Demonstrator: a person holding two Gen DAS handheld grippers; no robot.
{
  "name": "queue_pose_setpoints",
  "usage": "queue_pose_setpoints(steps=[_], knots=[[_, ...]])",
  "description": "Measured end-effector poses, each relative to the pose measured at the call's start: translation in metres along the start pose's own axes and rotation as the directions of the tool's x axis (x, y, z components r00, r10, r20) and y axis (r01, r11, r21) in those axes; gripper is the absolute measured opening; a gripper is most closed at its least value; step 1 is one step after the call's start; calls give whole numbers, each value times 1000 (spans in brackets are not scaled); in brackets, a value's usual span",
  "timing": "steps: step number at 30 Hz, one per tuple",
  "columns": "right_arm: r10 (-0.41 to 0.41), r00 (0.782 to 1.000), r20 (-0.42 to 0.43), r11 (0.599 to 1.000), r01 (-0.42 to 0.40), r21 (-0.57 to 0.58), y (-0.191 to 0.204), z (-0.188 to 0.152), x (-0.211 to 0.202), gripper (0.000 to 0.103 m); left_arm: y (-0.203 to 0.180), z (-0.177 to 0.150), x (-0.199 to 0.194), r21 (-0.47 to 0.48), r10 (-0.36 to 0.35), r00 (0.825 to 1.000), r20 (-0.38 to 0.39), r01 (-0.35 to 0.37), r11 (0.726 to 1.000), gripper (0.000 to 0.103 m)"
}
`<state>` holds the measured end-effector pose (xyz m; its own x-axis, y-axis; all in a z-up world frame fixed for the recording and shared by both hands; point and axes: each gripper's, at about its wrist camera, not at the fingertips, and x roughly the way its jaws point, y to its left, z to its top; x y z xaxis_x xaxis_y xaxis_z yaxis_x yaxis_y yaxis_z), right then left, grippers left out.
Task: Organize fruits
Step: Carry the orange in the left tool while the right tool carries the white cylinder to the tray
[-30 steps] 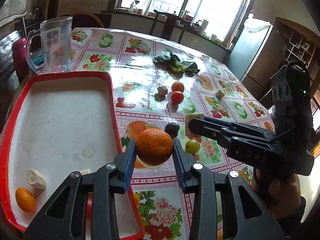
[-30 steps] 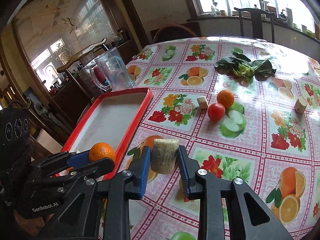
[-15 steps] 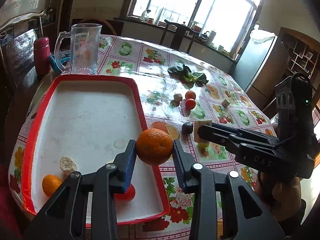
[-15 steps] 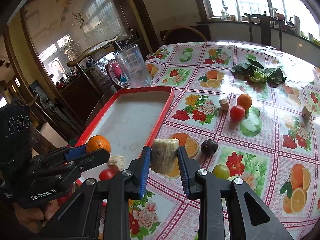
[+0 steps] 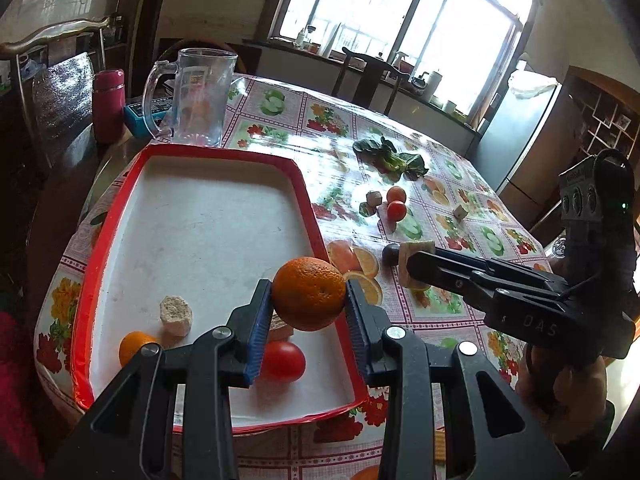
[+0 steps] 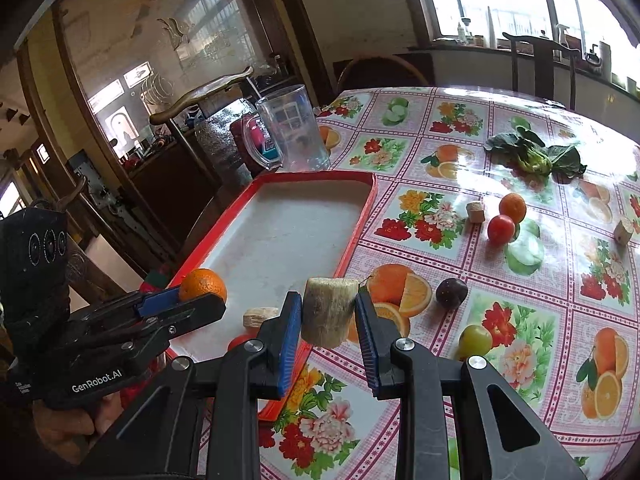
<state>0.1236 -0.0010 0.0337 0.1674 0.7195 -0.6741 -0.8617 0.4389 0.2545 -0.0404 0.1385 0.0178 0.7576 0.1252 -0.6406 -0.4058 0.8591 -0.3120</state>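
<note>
Two handheld grippers are hanging side by side over the near corner of the red-rimmed tray. The left gripper is clamping an orange squarely between its blue pads, jaws parted only as far as the fruit forces them, and the orange is sitting in the air above the tray's right rim. Below and behind those jaws, lying in the tray, are a tomato, a small orange and a pale cut chunk. The right gripper is pinching a fibrous pale cylinder, jaws nearly closed on it, just past the tray's edge above the flowered tablecloth. Ahead of its jaws a dark plum and a green fruit are resting on the cloth, with another tomato and orange farther off near some leafy greens.
</note>
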Motion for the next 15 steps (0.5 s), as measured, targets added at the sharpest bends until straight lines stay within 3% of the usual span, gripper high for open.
queue_pose_setpoints(steps=[15], knots=[[38, 999, -37, 999, -40, -34, 26, 8, 30, 28, 36, 2, -6, -51, 50, 999, 13, -49, 997, 34]])
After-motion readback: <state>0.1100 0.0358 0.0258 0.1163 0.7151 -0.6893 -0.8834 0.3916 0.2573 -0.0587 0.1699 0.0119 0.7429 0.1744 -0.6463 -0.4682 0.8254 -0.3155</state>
